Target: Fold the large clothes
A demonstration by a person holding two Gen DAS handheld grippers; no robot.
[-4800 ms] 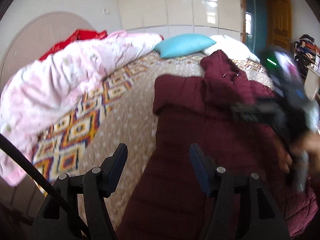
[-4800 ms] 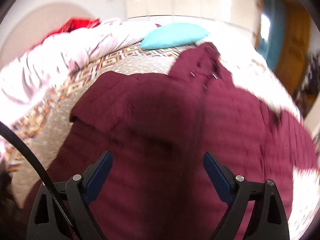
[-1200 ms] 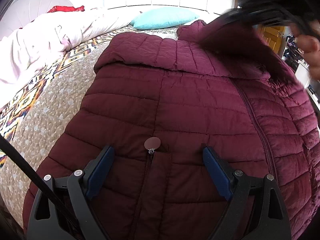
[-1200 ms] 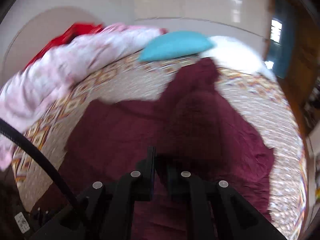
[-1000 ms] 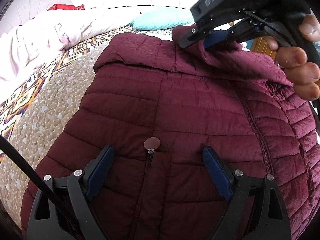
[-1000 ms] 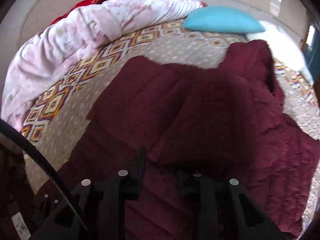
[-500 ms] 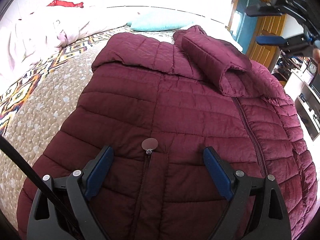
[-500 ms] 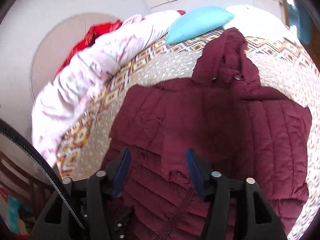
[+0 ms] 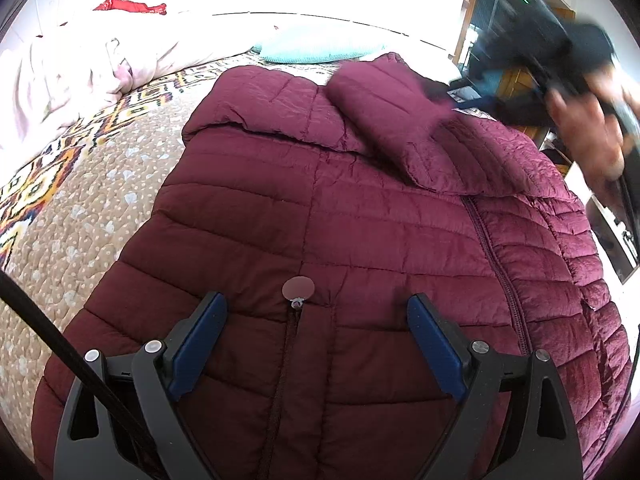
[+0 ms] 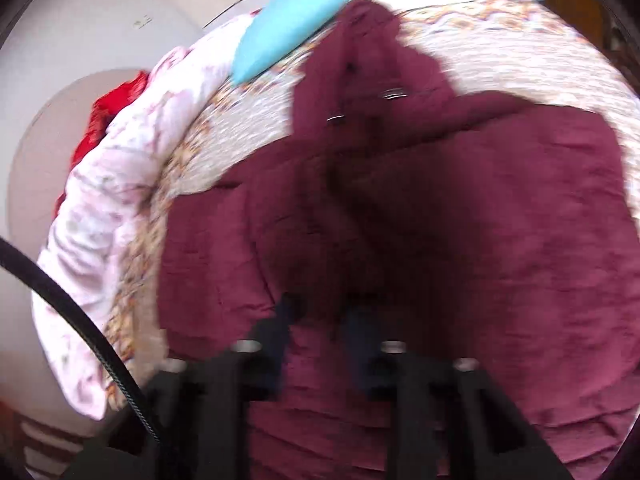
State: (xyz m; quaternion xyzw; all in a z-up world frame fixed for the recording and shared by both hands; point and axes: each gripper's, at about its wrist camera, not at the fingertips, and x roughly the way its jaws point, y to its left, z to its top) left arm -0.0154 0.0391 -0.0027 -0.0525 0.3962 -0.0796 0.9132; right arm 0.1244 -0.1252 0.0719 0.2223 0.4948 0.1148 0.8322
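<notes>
Left wrist view: a dark red quilted jacket [image 9: 360, 216] is seen spread front-up across a bed [image 9: 80, 216] covered by a beige patterned quilt. The left gripper [image 9: 316, 344] is held just above the lower front of the jacket, with its blue-padded fingers [image 9: 196, 344] spread wide and nothing pinched between them. A round zipper pull [image 9: 298, 288] is seen on the fabric between the two fingers, just ahead of their tips. One sleeve [image 9: 396, 120] is laid folded across the chest, slanting from the collar toward the main zipper [image 9: 496, 264]. At the upper right the right gripper [image 9: 472, 100] is shown blurred, carried by a hand [image 9: 588, 132], close to the cuff end of that sleeve; whether the fabric is touched cannot be told from this view.

From the right wrist view, also blurred, the jacket [image 10: 440, 216] is seen filling the lower middle of the picture, with its hood [image 10: 360, 56] pointing toward a turquoise pillow [image 10: 288, 12]. The jaws of the right gripper [image 10: 324, 316] are being closed and are drawn near together; jacket fabric lies directly under and between the tips, but it cannot be told whether any fabric is pinched. A pink floral duvet [image 10: 120, 200] is bunched along the far left edge of the bed, well apart from the jacket, and a red cloth [image 10: 108, 116] is seen behind it.
</notes>
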